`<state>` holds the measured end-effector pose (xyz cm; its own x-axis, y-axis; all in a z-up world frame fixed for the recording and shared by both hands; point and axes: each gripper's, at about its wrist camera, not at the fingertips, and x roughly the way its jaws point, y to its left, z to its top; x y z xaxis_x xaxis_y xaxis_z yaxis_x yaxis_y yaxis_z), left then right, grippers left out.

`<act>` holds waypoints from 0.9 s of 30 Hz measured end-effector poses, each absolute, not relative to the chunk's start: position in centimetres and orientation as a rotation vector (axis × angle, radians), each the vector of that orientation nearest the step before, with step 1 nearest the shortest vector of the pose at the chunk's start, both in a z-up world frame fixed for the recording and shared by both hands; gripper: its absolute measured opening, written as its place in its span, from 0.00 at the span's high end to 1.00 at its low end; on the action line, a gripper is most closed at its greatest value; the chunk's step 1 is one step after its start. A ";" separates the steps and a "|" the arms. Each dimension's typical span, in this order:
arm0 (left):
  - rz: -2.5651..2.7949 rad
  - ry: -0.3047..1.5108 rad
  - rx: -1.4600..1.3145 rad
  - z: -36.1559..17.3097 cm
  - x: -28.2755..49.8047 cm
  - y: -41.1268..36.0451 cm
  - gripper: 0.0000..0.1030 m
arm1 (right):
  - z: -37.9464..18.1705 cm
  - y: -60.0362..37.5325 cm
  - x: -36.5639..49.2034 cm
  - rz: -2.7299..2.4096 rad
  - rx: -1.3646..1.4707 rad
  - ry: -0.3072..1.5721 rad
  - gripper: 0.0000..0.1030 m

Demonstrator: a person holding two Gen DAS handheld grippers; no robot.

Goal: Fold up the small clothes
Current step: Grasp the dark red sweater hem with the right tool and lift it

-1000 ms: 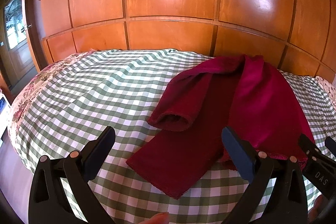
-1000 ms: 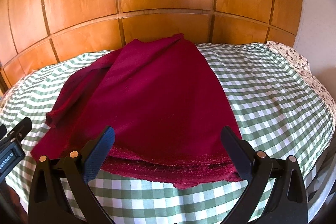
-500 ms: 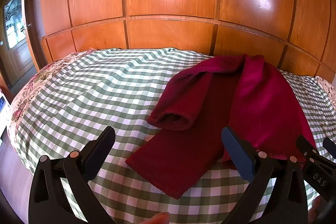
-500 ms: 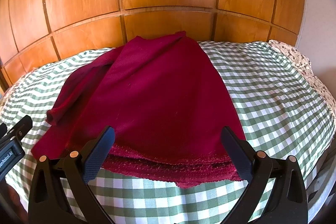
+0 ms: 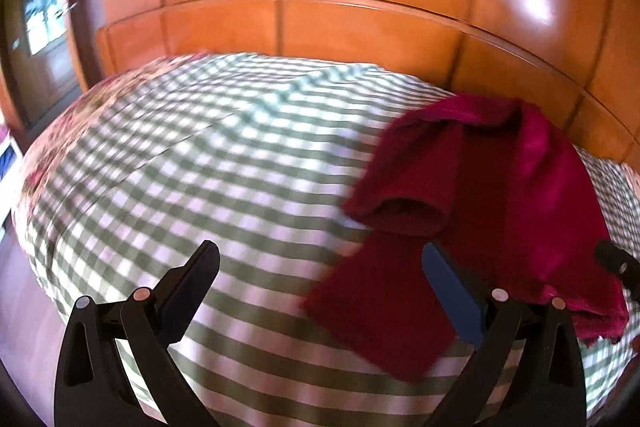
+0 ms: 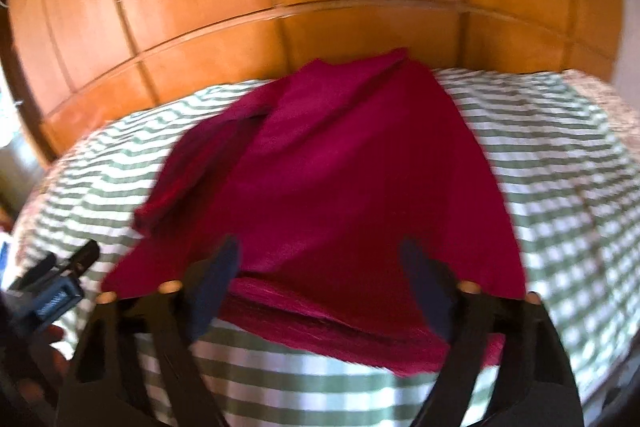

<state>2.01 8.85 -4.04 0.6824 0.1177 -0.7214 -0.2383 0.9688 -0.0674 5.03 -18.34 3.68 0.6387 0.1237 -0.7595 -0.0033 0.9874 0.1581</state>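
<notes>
Crimson garment [image 6: 360,187] lies spread on the green-checked bedspread [image 5: 200,167] near the near edge of the bed, one sleeve folded across. Left gripper [image 5: 320,283] hangs released over the bare checks, the sleeve end beside its right finger. Right gripper [image 6: 320,275], its jaws just narrowing, straddles the hem without clamping it.

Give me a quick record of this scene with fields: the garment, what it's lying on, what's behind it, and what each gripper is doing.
garment: dark red knitted top, partly folded, one sleeve lying across its body
surface: bed with green and white checked cover
backdrop: glossy orange wooden panelling
left gripper: open, holds nothing, near the garment's left edge
right gripper: jaws have just been closing, not yet pressing; the hem lies between them
</notes>
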 end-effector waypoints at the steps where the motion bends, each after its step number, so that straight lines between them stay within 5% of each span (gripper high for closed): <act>1: 0.217 0.796 -0.177 -4.2 1.9 9.8 0.03 | 3.8 -17.9 5.9 0.105 0.150 0.879 0.40; 5: 0.278 0.792 -0.240 -5.3 0.9 13.4 0.03 | 3.8 -15.8 8.7 0.204 0.152 0.897 0.49; 21: 0.269 0.835 -0.307 -7.5 0.3 15.8 0.03 | -3.1 -6.2 17.9 0.231 0.169 1.160 0.58; 24: 0.265 0.847 -0.306 -7.8 0.4 15.9 0.03 | -2.2 -5.3 17.7 0.269 0.103 1.120 0.92; 27: 0.263 0.856 -0.311 -7.9 0.5 15.9 0.03 | 1.0 -4.9 17.1 0.308 0.021 1.000 0.96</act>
